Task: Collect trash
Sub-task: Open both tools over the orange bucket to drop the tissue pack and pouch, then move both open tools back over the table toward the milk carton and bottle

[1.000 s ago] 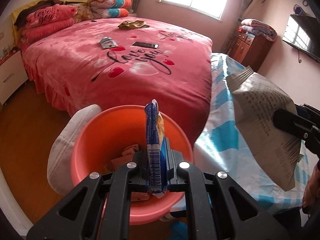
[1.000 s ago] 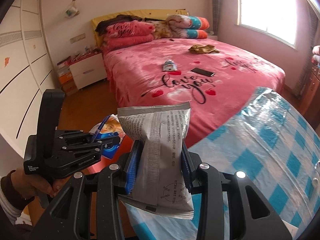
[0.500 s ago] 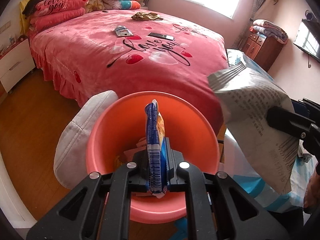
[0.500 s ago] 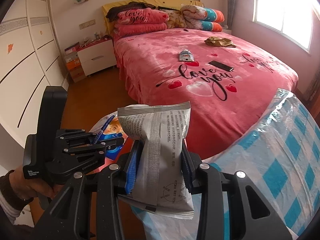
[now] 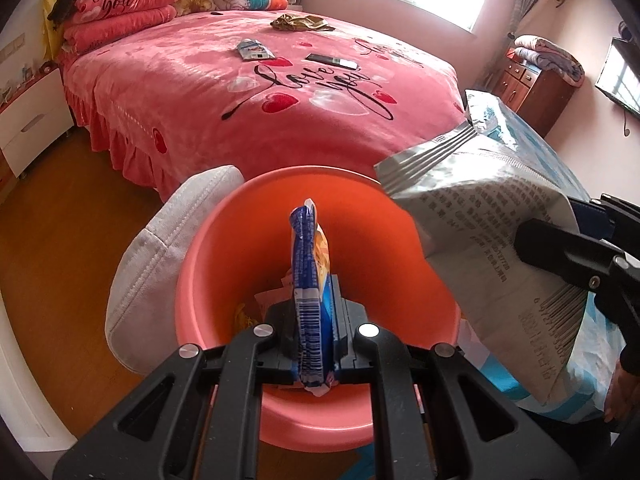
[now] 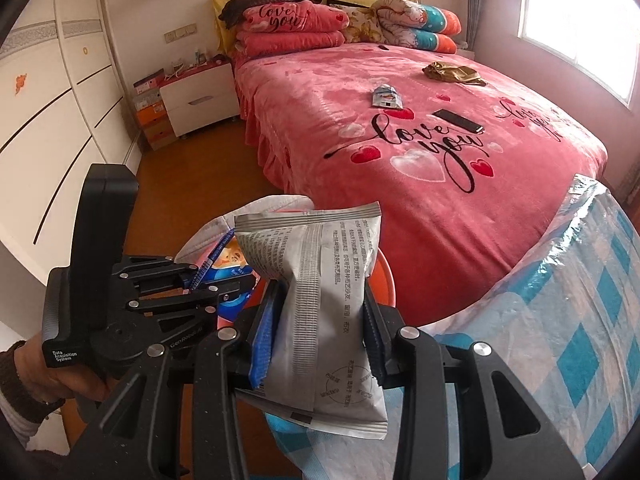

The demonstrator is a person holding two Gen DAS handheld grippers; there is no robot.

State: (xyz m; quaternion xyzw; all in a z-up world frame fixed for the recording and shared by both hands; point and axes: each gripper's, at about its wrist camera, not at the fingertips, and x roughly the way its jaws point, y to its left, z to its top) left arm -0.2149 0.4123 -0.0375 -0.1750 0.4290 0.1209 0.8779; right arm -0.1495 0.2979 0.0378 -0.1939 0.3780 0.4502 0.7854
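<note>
In our left claw [image 5: 316, 332] we grip a blue snack wrapper [image 5: 310, 284], held edge-on and upright between the two pads, directly over the mouth of the orange bin [image 5: 224, 264]. Some scraps of paper and wrapping already lie at the bottom of that bin. A white cap [image 5: 160, 260] leans against the bin's left outer wall, touching it.

In our right claw [image 6: 320, 340] we clamp a silver printed packet [image 6: 320, 280], its back seam facing the camera and its crimped top edge pointing away from us. From the left wrist view the same packet [image 5: 500, 240] hangs at the bin's right rim, its upper corner overlapping the rim edge, with the black finger [image 5: 560, 256] of the right claw pressed across it. From the right wrist view the left claw [image 6: 200, 280] sits just beside the packet on its left, the blue wrapper [image 6: 228, 264] sticking out of it, and a sliver of the orange bin [image 6: 386, 280] shows behind the packet.

To the right stands the worktop [image 6: 580, 320], draped in a blue-and-white checked cloth under clear plastic. Beyond the bin is the bed [image 5: 200, 92] with its pink "love you" cover. On it lie a small blue-and-white packet [image 5: 254, 49], a dark phone [image 5: 331, 61] and a crumpled gold wrapper [image 5: 298, 23], all well apart from both claws. Folded blankets and pillows are stacked at the headboard.
</note>
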